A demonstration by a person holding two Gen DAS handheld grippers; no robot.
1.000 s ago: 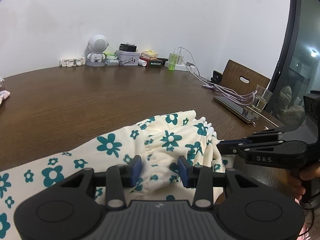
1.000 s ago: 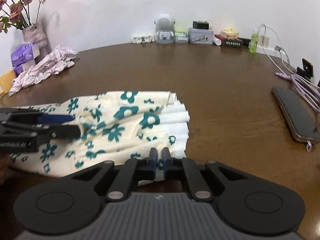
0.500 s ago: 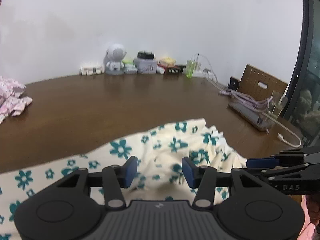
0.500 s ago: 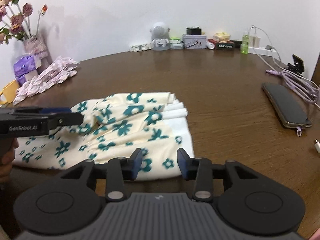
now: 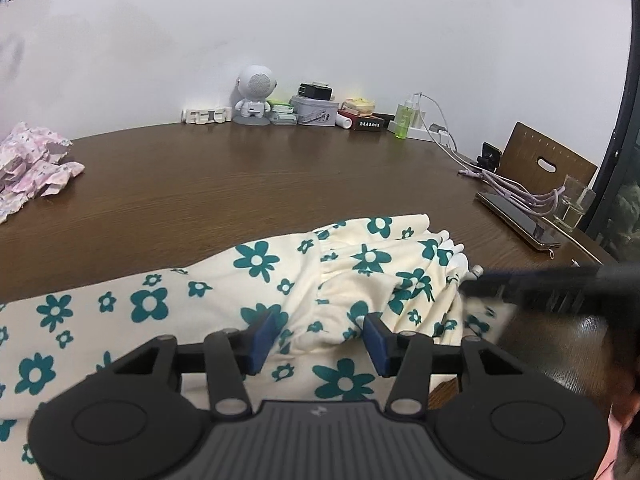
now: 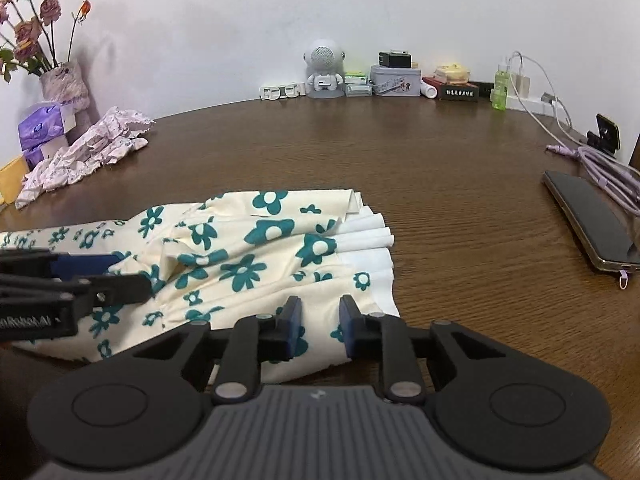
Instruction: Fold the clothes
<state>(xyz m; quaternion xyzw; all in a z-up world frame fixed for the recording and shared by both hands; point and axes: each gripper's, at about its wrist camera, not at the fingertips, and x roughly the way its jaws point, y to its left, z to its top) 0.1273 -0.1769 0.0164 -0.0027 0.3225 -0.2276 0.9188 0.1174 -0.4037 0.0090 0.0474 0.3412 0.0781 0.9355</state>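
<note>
A cream garment with teal flowers (image 5: 256, 272) lies folded along the near edge of the brown table (image 5: 280, 176); its white pleated lining (image 6: 368, 236) shows at the right end. My left gripper (image 5: 320, 334) is open over the garment's middle, a bulge of fabric between its blue pads. In the right wrist view it (image 6: 80, 276) reaches in from the left over the cloth. My right gripper (image 6: 319, 322) is at the garment's (image 6: 240, 248) near right hem, its jaws closing with cloth between the pads, which do not press on it. It shows as a dark blur (image 5: 540, 280) in the left wrist view.
A crumpled pink floral garment (image 6: 88, 152) lies far left beside tissue packs (image 6: 40, 128) and a vase of flowers (image 6: 64, 80). A phone (image 6: 588, 216), purple cables (image 6: 604, 168) and a glass (image 5: 576, 204) sit at the right. A robot figure (image 6: 324, 68) and small boxes line the wall.
My right gripper, shut on the hem a second ago, let go, opened wide and has since narrowed again. The left jaws stand a little wider, and the left view has tipped up.
</note>
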